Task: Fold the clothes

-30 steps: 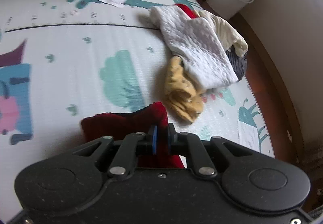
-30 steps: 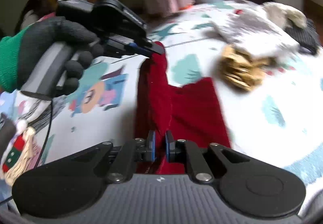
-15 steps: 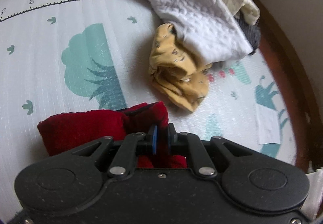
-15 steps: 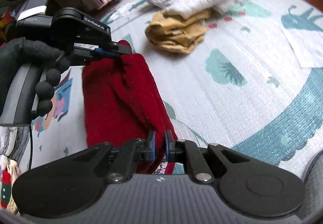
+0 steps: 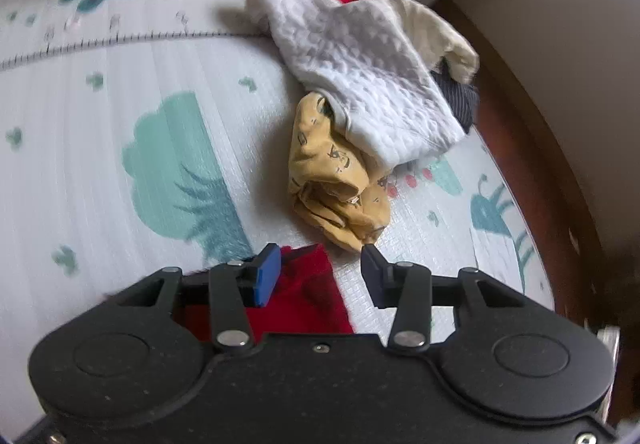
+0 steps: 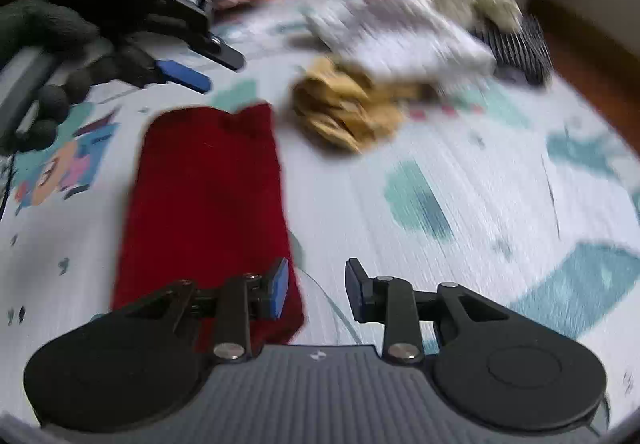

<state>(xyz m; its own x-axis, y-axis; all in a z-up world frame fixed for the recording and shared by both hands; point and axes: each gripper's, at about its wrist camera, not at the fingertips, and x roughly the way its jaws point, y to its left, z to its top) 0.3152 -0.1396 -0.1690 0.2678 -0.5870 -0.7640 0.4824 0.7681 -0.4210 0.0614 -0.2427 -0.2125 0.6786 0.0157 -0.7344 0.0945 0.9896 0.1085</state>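
Red garment (image 6: 208, 204), folded to a long strip, lies flat on the play mat (image 6: 460, 172) just below both tools. Judged soft, light and limp; it would sag unless pinched at a corner or along a folded edge. Left tool (image 5: 318, 274) and right tool (image 6: 316, 290): jaws have just been opening and stand spread, nothing pinched. Beyond: yellow garment (image 5: 336, 184), white quilted garment (image 5: 368, 84), unfolded.
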